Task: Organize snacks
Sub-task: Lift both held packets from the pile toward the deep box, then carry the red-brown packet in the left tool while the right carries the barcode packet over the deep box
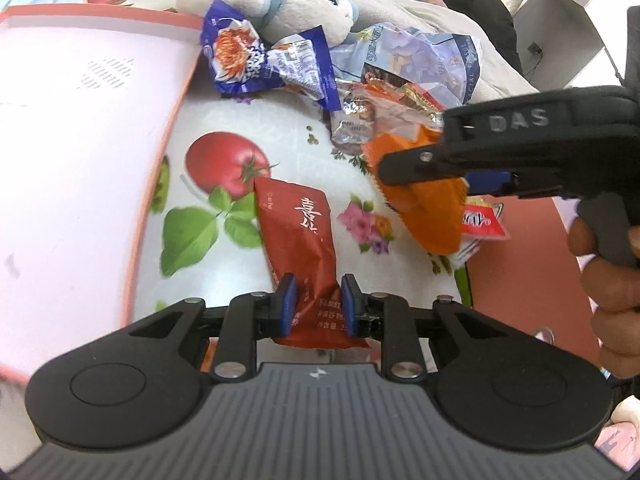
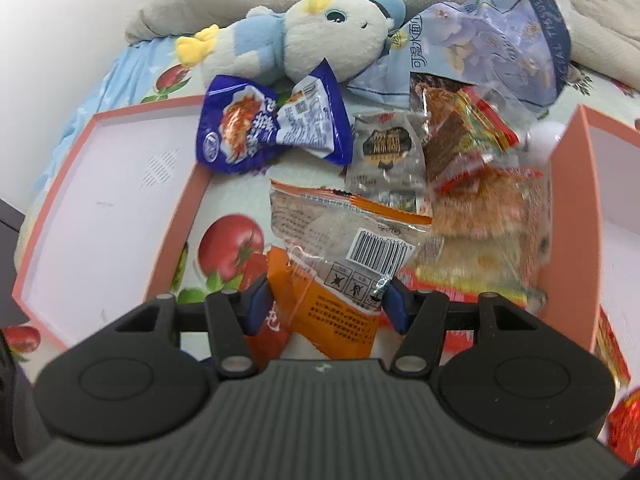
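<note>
On the tomato-print bedsheet (image 1: pixel 224 128), the left gripper (image 1: pixel 316 304) is pinching a dark red packet (image 1: pixel 298 236) between its blue pads, the packet's far end lying on the cloth. Off to its right, the right gripper (image 2: pixel 326 300) is clamping an orange wrapper (image 2: pixel 340 248), lifted above the pile. Two pink boxes are sitting open, one (image 2: pixel 104 200) at the sheet's left edge, one (image 2: pixel 600 208) at the right. Two blue noodle packets (image 2: pixel 272 128) are lying touching beside one plush toy (image 2: pixel 312 40), with a tissue pack (image 2: pixel 492 44) behind.
</note>
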`<state>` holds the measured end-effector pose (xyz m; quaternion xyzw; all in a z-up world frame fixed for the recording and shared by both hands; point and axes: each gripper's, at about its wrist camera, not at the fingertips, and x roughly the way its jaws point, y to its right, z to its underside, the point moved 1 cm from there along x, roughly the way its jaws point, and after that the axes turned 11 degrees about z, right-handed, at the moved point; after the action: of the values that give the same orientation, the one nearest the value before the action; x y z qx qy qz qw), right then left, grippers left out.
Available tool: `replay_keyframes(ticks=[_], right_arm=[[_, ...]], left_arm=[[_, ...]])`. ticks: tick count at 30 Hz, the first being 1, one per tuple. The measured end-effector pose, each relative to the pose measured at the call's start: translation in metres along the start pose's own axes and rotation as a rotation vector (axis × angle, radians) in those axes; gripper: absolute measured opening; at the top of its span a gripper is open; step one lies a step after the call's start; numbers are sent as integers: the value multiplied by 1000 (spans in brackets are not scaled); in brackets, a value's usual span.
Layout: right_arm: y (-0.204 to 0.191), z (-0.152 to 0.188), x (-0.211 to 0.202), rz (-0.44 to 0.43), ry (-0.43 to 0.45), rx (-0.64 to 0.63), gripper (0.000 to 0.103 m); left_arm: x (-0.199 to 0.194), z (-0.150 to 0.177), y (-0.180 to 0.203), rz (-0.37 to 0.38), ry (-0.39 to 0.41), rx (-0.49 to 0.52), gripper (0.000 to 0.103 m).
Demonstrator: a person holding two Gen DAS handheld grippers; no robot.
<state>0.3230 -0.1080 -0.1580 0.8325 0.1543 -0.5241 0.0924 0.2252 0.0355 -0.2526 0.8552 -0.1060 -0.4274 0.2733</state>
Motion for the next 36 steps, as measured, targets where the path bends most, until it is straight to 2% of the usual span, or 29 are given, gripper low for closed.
replay_keyframes(ticks=[5,9,15,18,24,36], right_arm=[[4,15,-18,-21,30,34,60],[8,33,-26,-24,20,90,60],[8,59,-49,-19,82,128,60],[12,73,-58,18,108,150,60],[21,99,-64,12,115,195,60],[20,109,-85,14,160,172,60]], left_arm=[[-15,11,-2,-7,4,2,28],[-22,15,-3,-13,2,8,28],[-34,12,2,-5,-10,11,26],[-38,13,7,-6,-21,23,25],[-41,18,20,-24,-50,63,24],[-59,5,40,-30,-9,82,22]])
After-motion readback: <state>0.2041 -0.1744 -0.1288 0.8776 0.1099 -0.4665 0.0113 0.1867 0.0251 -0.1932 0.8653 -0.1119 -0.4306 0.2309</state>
